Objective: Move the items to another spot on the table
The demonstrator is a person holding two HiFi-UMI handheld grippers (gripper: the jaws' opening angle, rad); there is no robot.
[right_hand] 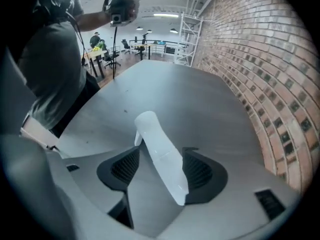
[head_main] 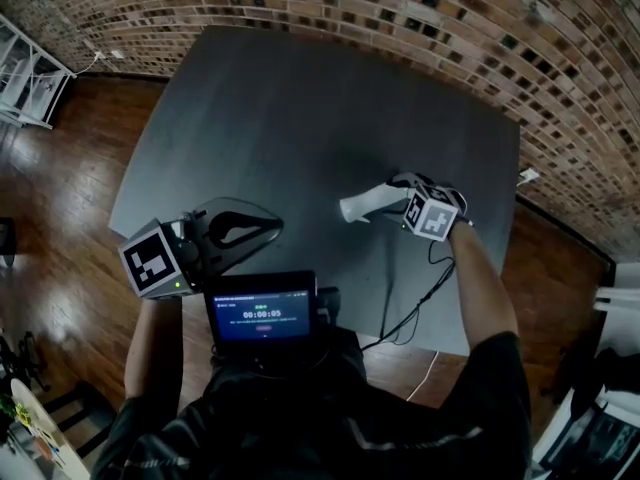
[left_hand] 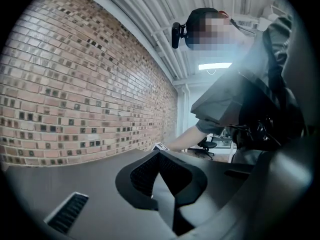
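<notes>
Right hand-held gripper (right_hand: 162,154) spread around white item (right_hand: 150,129) on table (right_hand: 200,94), left hand-held gripper (left_hand: 159,155) pressed together — empty

Behind the dark grey table (head_main: 300,98), brick wall (head_main: 400,8); around it, glossy wooden floor (head_main: 60,198); off its left corner, white rack (head_main: 25,78)

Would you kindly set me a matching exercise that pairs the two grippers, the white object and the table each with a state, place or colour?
Things:
1. left gripper
2. right gripper
3. white object
4. table

Descriptions:
A. dark grey
B. jaws apart
C. lies between the open jaws
D. jaws together, nothing between them

Pairs: 1-D, 2-B, 3-C, 4-A
</notes>
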